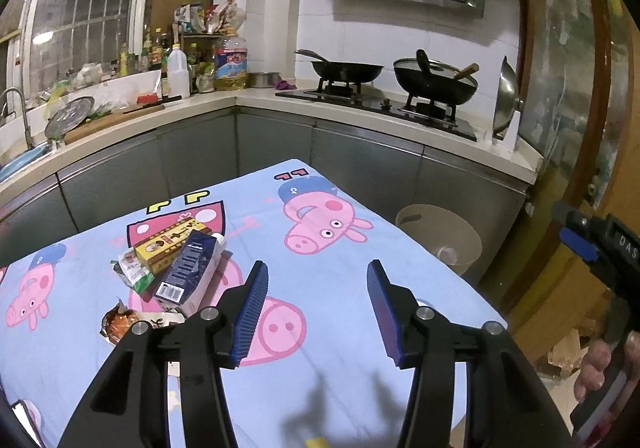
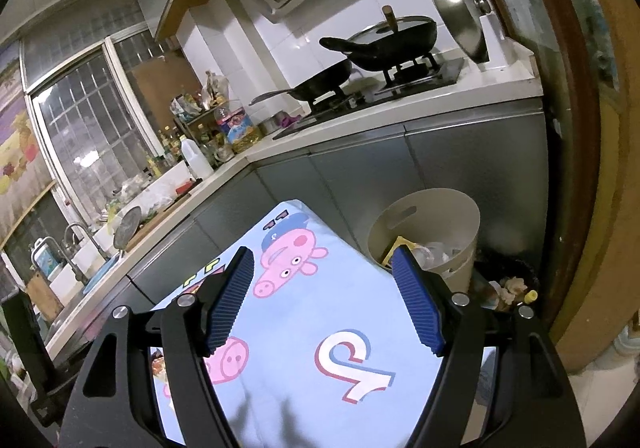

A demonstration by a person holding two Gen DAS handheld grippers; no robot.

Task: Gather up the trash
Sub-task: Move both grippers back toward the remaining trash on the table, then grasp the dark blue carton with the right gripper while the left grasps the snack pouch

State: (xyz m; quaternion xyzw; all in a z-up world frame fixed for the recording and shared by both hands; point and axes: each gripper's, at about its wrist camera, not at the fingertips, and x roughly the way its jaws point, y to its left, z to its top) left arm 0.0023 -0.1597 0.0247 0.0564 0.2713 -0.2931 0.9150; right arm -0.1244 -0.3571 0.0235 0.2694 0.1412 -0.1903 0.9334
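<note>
both jaws gape with nothing between them: left gripper, right gripper. boxes and wrappers of trash lie piled on the pale blue cartoon-pig cloth, partly hidden behind the left finger. the beige plastic bin stands beside the table, its contents blurred.

On the blue cartoon-pig tablecloth big letters "PP" were printed at about eleven o'clock from the pig's head. The right gripper, at three o'clock, bore "DAS". Print on the cartons was too small to read.
</note>
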